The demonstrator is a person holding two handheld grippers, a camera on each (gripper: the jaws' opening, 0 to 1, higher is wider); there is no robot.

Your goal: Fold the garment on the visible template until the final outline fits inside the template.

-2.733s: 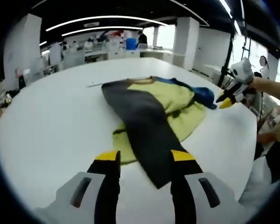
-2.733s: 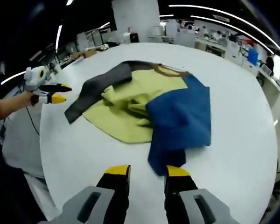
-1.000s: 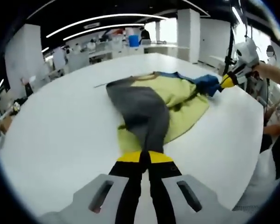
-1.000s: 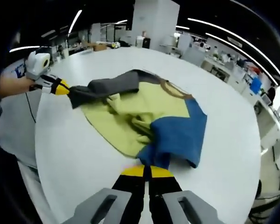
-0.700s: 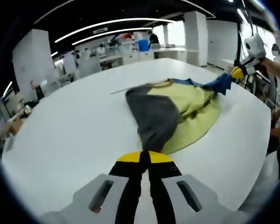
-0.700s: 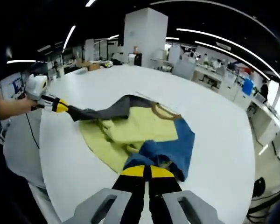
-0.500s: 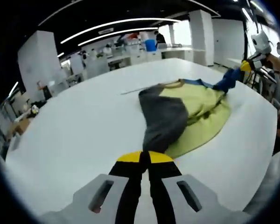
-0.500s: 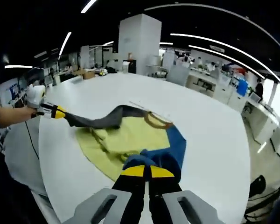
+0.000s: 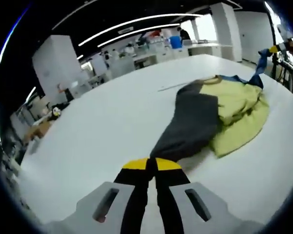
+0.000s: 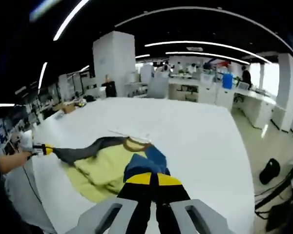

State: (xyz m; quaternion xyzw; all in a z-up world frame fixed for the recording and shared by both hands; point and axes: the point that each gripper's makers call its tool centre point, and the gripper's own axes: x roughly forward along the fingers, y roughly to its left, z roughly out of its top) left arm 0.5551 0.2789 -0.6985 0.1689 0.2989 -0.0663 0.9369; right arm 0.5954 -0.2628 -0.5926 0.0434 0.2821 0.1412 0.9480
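Left gripper (image 9: pixel 151 165) clenched on grey sleeve (image 9: pixel 188 127), right gripper (image 10: pixel 150 179) grasping blue sleeve (image 10: pixel 144 163)

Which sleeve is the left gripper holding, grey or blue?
The grey sleeve: the left gripper is shut on its end. The blue sleeve is in the right gripper.
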